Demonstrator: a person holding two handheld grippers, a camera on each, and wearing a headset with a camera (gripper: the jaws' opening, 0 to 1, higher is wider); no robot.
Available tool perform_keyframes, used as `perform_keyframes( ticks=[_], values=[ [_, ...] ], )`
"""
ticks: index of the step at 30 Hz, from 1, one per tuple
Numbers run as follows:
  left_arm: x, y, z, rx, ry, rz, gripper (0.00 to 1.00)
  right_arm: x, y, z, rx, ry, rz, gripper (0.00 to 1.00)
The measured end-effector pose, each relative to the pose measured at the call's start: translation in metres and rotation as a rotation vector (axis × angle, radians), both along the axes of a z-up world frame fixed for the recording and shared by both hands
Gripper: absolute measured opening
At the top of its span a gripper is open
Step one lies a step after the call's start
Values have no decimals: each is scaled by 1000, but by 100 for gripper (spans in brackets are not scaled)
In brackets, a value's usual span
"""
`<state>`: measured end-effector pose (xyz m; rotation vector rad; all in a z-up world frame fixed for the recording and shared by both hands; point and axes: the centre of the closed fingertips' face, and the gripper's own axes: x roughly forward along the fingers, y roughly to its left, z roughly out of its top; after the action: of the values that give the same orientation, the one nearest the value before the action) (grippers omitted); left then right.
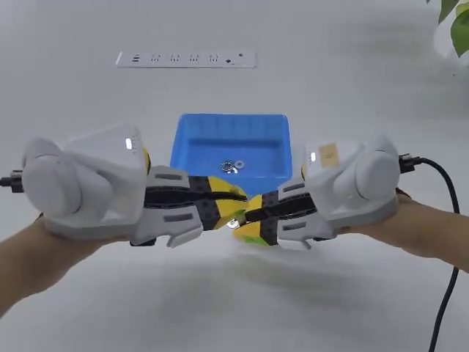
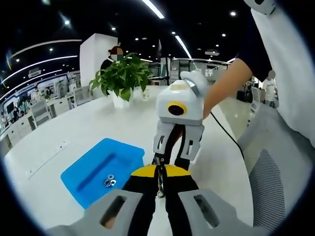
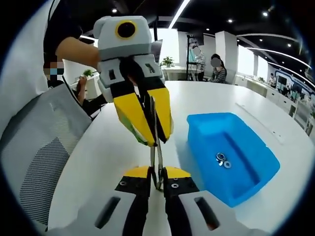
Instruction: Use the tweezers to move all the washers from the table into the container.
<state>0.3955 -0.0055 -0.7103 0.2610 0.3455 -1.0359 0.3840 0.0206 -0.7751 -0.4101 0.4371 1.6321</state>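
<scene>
A few washers (image 1: 233,166) lie clustered on the floor of the blue container (image 1: 231,117), which sits on the white table (image 1: 234,308) just beyond the two grippers. The metal tweezers (image 3: 155,147) are held in the air in front of the container, between the grippers, which face each other tip to tip. The left gripper (image 1: 233,196) has its yellow-tipped jaws pressed together on one end of the tweezers, and the right gripper (image 1: 249,218) is clamped on the other end. A white power strip (image 1: 186,59) lies farther back on the table. A green plant (image 1: 458,22) stands at the far right corner.
</scene>
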Motion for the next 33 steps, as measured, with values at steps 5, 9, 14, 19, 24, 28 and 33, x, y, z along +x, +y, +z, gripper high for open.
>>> perform_keyframes(
  ticks=[5, 9, 14, 19, 24, 28, 33],
  values=[
    [-4, 1, 5, -27, 21, 13, 20, -2, 2, 4, 17, -6, -5, 11],
    [-6, 1, 10, -44, 33, 26, 27, -2, 2, 6, 18, -13, -5, 11],
    [-6, 9, 14, -33, 18, 60, 42, 0, 0, 14, 29, -19, -21, 11],
    [-8, 22, 19, -31, 11, 112, 57, 2, -4, 21, 35, -27, -42, 11],
    [-14, 29, 25, -47, 14, 143, 69, 2, -7, 31, 50, -31, -60, 11],
    [-22, 34, 25, -61, 28, 151, 75, 1, -8, 41, 57, -41, -64, 11],
    [-30, 48, 24, -74, 33, 186, 85, 3, -6, 53, 75, -51, -81, 11]
  ],
)
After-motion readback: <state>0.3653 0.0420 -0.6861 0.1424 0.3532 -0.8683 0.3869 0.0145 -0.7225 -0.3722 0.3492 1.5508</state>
